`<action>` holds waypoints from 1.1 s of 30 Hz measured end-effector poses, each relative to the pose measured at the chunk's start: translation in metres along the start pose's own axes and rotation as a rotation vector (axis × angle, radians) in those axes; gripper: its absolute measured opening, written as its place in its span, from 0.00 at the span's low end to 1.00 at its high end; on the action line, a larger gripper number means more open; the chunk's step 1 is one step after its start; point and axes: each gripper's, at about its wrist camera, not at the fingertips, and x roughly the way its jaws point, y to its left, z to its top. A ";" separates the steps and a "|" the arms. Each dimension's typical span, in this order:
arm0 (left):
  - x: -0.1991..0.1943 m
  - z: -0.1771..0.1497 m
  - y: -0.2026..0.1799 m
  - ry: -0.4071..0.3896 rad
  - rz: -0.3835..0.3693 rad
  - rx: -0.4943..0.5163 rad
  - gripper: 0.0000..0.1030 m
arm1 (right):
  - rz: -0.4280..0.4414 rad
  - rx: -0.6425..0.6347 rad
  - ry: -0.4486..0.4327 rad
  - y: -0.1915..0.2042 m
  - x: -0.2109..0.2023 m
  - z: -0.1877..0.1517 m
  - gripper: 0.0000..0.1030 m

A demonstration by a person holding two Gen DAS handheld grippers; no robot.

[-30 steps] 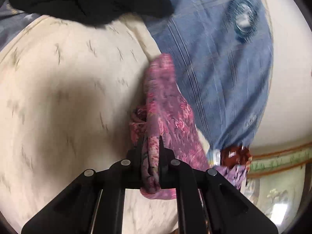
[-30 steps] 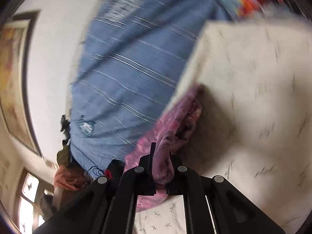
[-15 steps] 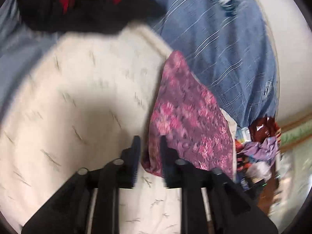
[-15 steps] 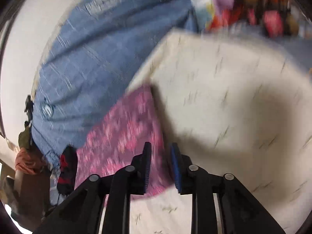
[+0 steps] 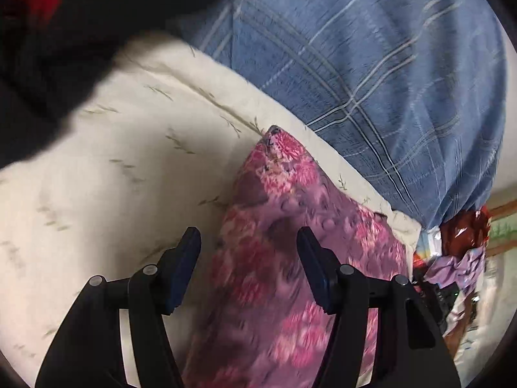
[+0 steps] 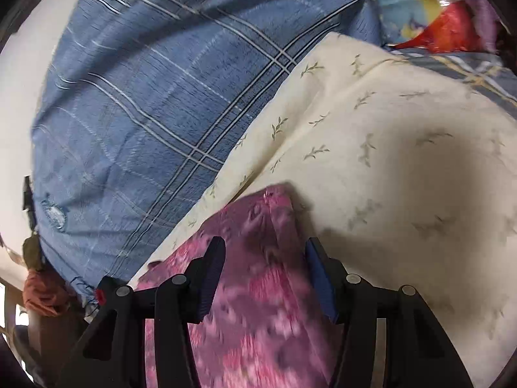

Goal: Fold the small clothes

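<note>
A small pink and purple flowered garment (image 5: 284, 258) lies flat on a cream sheet with leaf sprigs (image 5: 129, 168). In the left wrist view my left gripper (image 5: 248, 242) hovers over the cloth's left edge, its jaws opening, and the pads do not press on the fabric. The same garment (image 6: 258, 291) fills the lower middle of the right wrist view. My right gripper (image 6: 265, 249) stands over its right edge near a corner, jaws also opening, with cloth below the gap but not pinched.
A blue checked cloth (image 5: 371, 64) lies beyond the sheet. A black and red garment (image 5: 64, 32) sits at the far left in the left wrist view. Mixed coloured clothes (image 6: 436, 26) are piled at the top right of the right wrist view.
Both grippers were shut on the bunched flowered garment a second ago. They have let go and spread apart, and the garment now lies flat on the sheet.
</note>
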 end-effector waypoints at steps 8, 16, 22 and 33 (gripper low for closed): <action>-0.003 0.007 -0.021 -0.053 -0.087 0.056 0.05 | 0.053 -0.154 -0.030 0.033 0.003 0.011 0.06; 0.019 0.013 -0.011 -0.071 0.032 0.005 0.07 | -0.129 -0.094 0.014 0.006 0.028 0.021 0.07; -0.051 -0.012 -0.035 -0.154 0.027 0.158 0.18 | -0.083 -0.168 -0.112 0.026 -0.024 -0.010 0.18; -0.034 -0.135 -0.037 -0.133 0.277 0.422 0.65 | -0.019 -0.218 -0.099 0.000 -0.060 -0.121 0.23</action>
